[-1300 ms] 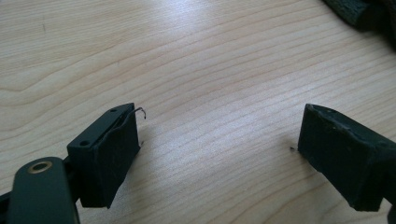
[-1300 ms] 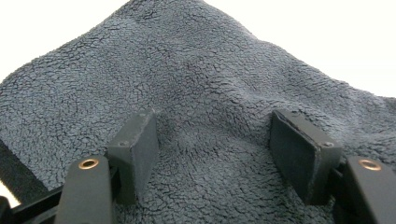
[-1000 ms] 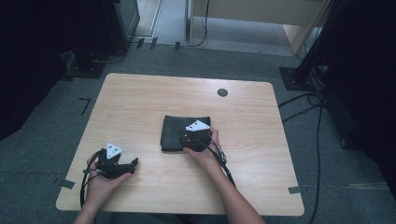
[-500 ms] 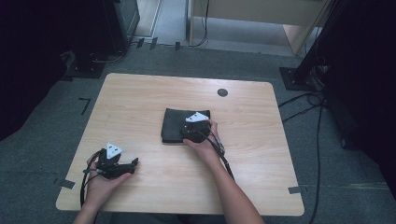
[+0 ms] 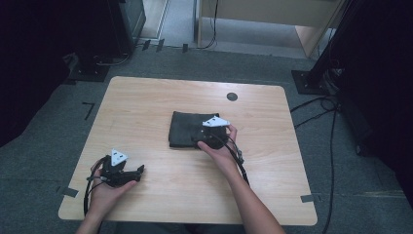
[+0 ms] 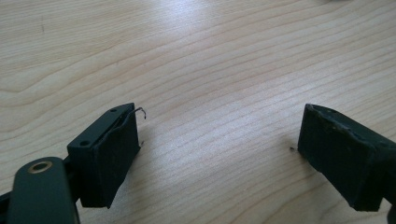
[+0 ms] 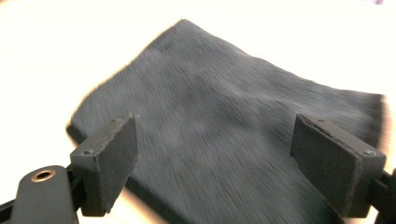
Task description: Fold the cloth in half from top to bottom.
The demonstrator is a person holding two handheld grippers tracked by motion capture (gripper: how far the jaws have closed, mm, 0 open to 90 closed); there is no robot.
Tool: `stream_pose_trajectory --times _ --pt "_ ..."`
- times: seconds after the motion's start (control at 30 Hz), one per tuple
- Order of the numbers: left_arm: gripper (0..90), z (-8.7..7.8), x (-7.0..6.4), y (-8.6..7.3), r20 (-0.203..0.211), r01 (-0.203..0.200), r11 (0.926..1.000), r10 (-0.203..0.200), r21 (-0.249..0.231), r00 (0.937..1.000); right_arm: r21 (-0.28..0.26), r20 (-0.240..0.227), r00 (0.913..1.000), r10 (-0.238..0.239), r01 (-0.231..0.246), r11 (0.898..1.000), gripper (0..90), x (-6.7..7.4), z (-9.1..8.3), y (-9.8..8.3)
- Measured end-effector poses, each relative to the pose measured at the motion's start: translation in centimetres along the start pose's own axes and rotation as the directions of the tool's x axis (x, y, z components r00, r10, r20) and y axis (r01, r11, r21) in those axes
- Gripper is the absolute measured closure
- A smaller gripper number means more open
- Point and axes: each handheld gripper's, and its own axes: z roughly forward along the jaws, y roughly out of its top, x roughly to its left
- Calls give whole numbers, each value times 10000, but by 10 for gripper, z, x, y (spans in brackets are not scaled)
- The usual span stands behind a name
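Since prev frame, right tongs point(image 5: 207, 139) lifted a bit off dark folded cloth point(image 5: 187, 129), jaws just been opening, nothing gripped. L to R: left tongs point(image 5: 127, 173) released, idle at near-left tabletop point(image 5: 146, 102); cloth lies flat mid-tabletop, under right tongs.

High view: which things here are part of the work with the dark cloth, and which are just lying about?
In the job:
- folded dark cloth, flat mid-table
- right tool, jaws just opened, apart above the cloth, nothing gripped

Lying about:
- left tool, open over bare table
- round black grommet near the far edge
- floor cables
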Motion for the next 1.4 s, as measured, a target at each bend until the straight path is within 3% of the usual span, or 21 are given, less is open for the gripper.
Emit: stream_pose_trajectory --times 0.07,0.2,0.43,0.67,0.83,1.03,1.17,1.3,1.4 --pt "122 0 0 0 5 0 10000 0 6 10000 229 349 9986 -394 386 9990 139 1 -17 -7" --pt "122 0 0 0 8 10 10000 -10 4 10000 369 -43 10000 -67 69 9993 73 -9 -44 -26" --pt "123 0 -1 0 -27 21 10000 -21 5 10000 402 547 9978 367 -389 9984 73 -32 -90 -70" --pt "123 0 -1 0 -34 27 10000 -27 5 10000 691 996 9889 1102 -1174 9907 73 -62 -127 -114" --pt "123 0 -1 0 -40 34 10000 -34 11 10000 705 1498 9768 1530 -1649 9838 74 -77 -155 -137" --pt "123 0 -1 0 -42 33 10000 -33 15 10000 808 1959 9615 1925 -2115 9740 75 -92 -176 -160" --pt "123 0 -1 0 -45 44 10000 -44 7 10000 541 2391 9481 2098 -2287 9720 79 -99 -185 -164" --pt "123 0 -1 0 -36 67 10000 -67 -24 10000 675 2734 9434 1876 -2134 9746 79 -102 -185 -168" --pt "123 0 -1 0 -11 24 10000 -24 -16 10000 785 2785 9394 1999 -2297 9701 78 -106 -182 -172"
